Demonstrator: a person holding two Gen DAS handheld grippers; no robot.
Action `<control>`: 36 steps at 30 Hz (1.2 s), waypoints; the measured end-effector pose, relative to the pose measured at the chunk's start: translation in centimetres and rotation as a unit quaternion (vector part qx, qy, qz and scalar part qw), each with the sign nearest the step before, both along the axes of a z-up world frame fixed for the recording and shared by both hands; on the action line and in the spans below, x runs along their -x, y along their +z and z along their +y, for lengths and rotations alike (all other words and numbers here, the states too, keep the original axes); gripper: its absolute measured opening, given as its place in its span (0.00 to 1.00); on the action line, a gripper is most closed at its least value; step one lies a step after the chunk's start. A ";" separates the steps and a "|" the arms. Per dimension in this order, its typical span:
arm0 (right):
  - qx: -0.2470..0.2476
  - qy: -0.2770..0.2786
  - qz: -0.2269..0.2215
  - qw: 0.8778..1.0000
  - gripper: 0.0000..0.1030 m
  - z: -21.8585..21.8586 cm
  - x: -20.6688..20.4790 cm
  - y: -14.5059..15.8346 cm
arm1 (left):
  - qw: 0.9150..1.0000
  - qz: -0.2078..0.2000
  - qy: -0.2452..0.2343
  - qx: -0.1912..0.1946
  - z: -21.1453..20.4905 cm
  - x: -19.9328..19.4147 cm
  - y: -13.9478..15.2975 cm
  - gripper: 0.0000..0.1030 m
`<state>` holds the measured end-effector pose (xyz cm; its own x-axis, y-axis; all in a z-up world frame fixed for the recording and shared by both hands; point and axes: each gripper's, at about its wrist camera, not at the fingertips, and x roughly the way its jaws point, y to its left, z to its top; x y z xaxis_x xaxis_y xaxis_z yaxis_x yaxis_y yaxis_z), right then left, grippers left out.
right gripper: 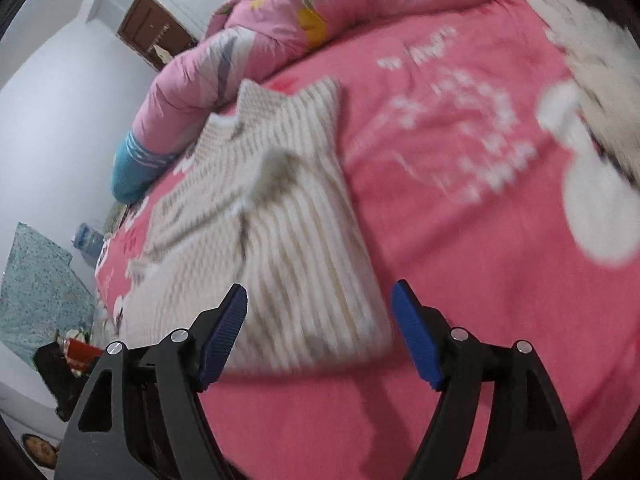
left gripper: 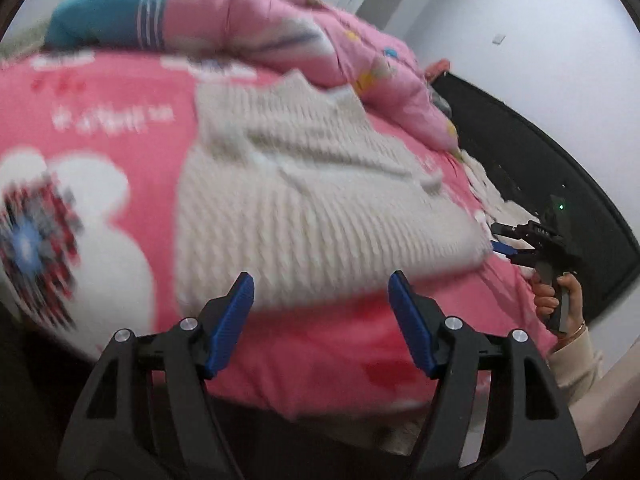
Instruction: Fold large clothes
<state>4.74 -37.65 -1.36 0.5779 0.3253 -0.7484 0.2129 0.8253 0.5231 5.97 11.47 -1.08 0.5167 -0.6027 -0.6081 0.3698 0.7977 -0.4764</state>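
Lying flat on the pink bedsheet (left gripper: 120, 208), the cream ribbed sweater (left gripper: 312, 208) already has its sleeves drawn in across the body, so the step in hand looks like taking up the near hem for the next fold. The left gripper (left gripper: 321, 320) hangs just short of that hem with its jaws spread wide and nothing between the blue pads (left gripper: 236, 320); the right gripper (right gripper: 319, 330) stands likewise agape and empty over the sweater's near right corner (in the left wrist view it shows at the garment's right edge, held in a hand (left gripper: 554, 300)). To do this well, I judge each gripper should come down at its own corner of the hem, well apart from the other, and bite through all the knitted layers but not the sheet beneath. Lifting both corners evenly and carrying them towards the collar, which lies near the pink quilt (left gripper: 280, 32), should keep the edges square; thick knit slips, so the bite should be deep.
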 end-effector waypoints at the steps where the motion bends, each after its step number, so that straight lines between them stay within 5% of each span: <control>1: -0.006 -0.003 0.008 1.000 0.71 0.1 1.0 -0.6 | 1.000 0.016 0.000 0.003 -0.3 0.2 -0.9 0.65; 4: -0.027 -0.004 0.019 0.999 0.71 0.3 2.1 -2.2 | 0.998 0.045 0.032 0.011 -0.2 0.0 -3.4 0.65; 8: -0.084 -0.004 0.011 0.996 0.71 0.3 2.0 -3.7 | 0.995 0.033 0.089 0.016 1.4 -1.2 -4.2 0.65; 10: -0.125 -0.009 0.005 0.992 0.71 -0.1 1.5 -4.5 | 0.993 0.035 0.091 0.065 2.2 -1.9 -4.5 0.66; 13: -0.184 -0.028 -0.011 0.982 0.70 -0.9 0.5 -5.6 | 0.973 0.060 0.108 0.193 4.5 -2.5 -5.6 0.69; 16: -0.216 -0.054 -0.024 0.975 0.62 -1.4 -0.7 -6.5 | 0.963 0.070 0.128 0.226 5.2 -2.9 -6.5 0.67; 22: -0.215 -0.101 -0.055 0.970 0.35 -1.7 -2.5 -7.7 | 0.961 0.075 0.174 0.204 4.6 -3.8 -6.7 0.36; 26: -0.150 -0.096 -0.081 0.981 0.21 -0.6 -2.3 -4.3 | 0.978 0.044 0.182 0.094 2.8 -4.1 -4.3 0.15; 30: -0.102 -0.078 -0.128 0.983 0.14 0.2 -0.5 0.7 | 0.983 -0.030 0.180 0.027 1.7 -2.3 0.6 0.09; 36: -0.090 -0.056 -0.147 0.983 0.14 0.3 5.0 4.0 | 0.986 -0.053 0.158 0.025 2.4 0.8 4.3 0.09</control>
